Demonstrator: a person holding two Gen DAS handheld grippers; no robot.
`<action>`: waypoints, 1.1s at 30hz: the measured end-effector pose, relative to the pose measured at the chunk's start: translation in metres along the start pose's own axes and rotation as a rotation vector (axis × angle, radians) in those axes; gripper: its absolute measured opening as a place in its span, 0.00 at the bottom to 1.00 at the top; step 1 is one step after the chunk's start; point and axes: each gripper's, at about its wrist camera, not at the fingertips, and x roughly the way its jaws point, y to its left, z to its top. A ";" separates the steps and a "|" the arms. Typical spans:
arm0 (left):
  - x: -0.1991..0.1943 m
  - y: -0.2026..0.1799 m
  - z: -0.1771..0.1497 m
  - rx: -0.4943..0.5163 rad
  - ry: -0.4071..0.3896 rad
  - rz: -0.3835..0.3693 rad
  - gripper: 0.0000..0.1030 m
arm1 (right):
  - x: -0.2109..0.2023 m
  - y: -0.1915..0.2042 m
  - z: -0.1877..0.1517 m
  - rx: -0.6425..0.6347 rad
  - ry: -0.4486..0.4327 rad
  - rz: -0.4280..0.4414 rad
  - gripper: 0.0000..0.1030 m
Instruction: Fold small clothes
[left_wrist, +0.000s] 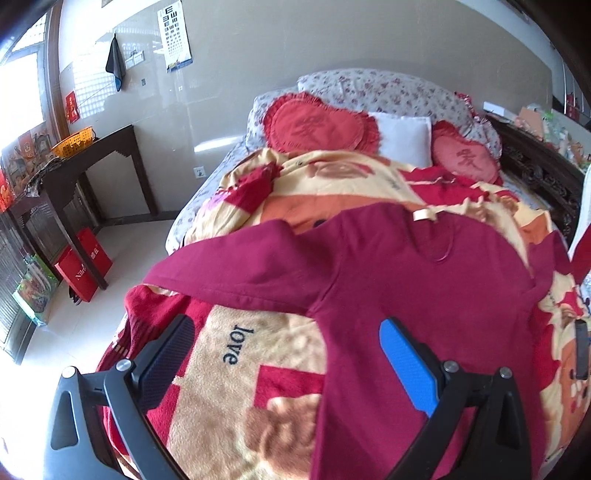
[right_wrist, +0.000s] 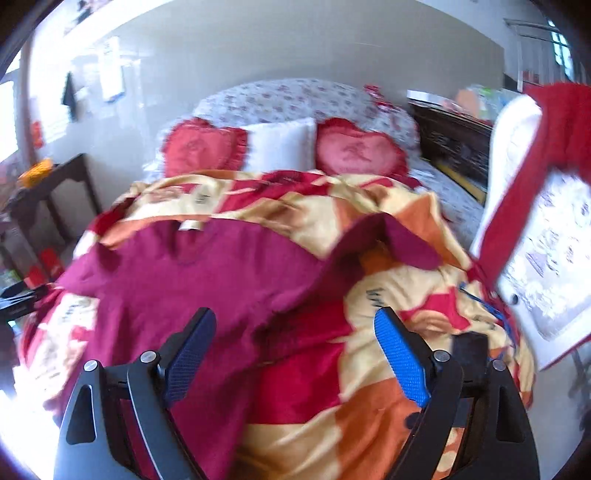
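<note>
One maroon shirt (left_wrist: 424, 280) beneath two spread tongs (left_wrist: 291, 362).

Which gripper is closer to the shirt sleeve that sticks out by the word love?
Left. The left gripper is open just below that sleeve of the maroon shirt. The right gripper is open over the shirt's other side.

"love" on blanket (left_wrist: 236, 369); "E" atop eye chart (left_wrist: 176, 35).
</note>
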 end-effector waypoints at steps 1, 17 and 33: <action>-0.005 -0.002 0.002 0.000 -0.003 -0.003 0.99 | -0.006 0.007 0.001 0.002 0.004 0.038 0.69; -0.005 -0.021 0.005 0.006 0.008 -0.026 0.99 | 0.023 0.110 0.009 -0.060 0.014 0.167 0.69; 0.027 -0.035 0.004 0.010 0.044 -0.026 0.99 | 0.073 0.135 0.004 -0.100 0.047 0.051 0.69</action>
